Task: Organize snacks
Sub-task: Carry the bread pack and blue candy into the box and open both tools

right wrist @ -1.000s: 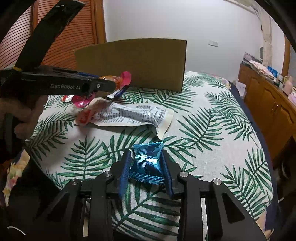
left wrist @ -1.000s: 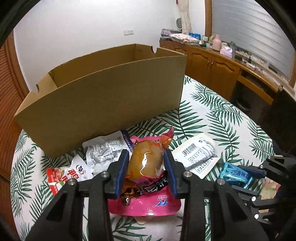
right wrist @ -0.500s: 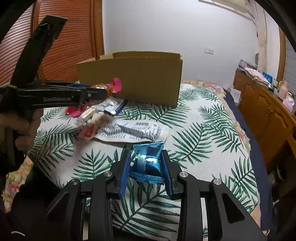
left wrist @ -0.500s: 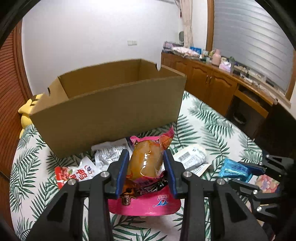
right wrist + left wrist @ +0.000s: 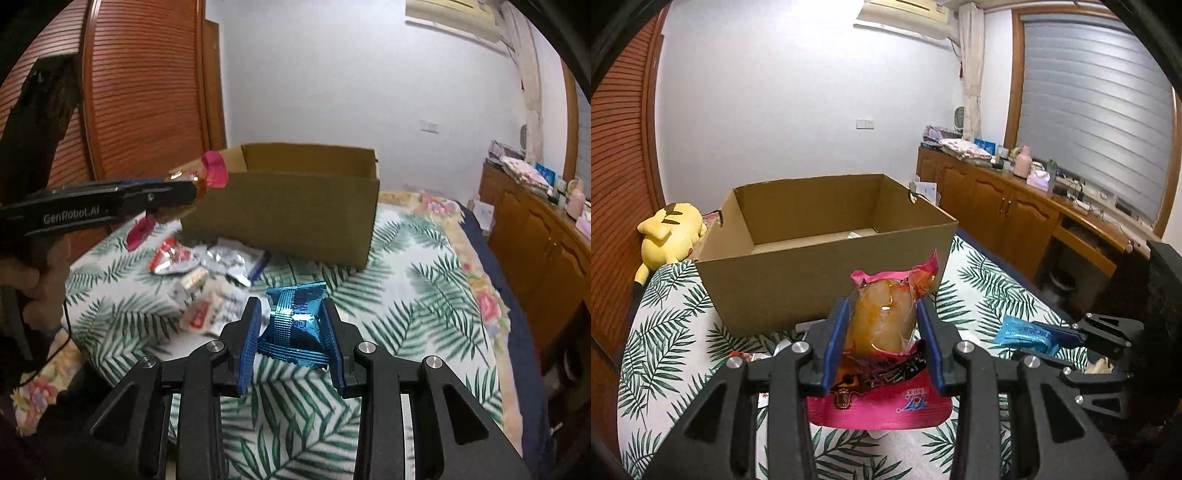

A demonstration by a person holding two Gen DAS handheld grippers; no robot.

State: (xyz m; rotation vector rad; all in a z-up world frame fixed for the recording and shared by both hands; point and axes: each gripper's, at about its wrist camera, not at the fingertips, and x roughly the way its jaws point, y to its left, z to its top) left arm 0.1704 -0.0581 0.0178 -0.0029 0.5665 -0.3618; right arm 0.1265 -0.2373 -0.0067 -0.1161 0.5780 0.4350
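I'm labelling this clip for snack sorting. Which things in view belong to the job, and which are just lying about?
Part of the job:
pink snack pouch in the left gripper
blue candy packet in the right gripper
cardboard box
loose wrappers on the table

Just lying about:
yellow plush toy
clutter on the wooden cabinet

My left gripper (image 5: pixel 882 328) is clamped on a pink snack pouch (image 5: pixel 882 332), my blue pads pressing both sides of its amber, bulging middle while its pink bottom edge hangs below my fingers at 6 o'clock. Straight ahead at 12 o'clock the open cardboard box (image 5: pixel 827 254) sits on the palm-leaf tablecloth (image 5: pixel 979 291), a yellow plush toy (image 5: pixel 670 236) lying beside its far left corner at 10 o'clock. At 3 o'clock my right gripper (image 5: pixel 1056 338) reaches in from the edge, pinching a blue foil packet (image 5: pixel 1021 334) above the cloth, and a few more wrappers (image 5: pixel 764 354) peek out near 8 o'clock behind my left finger.
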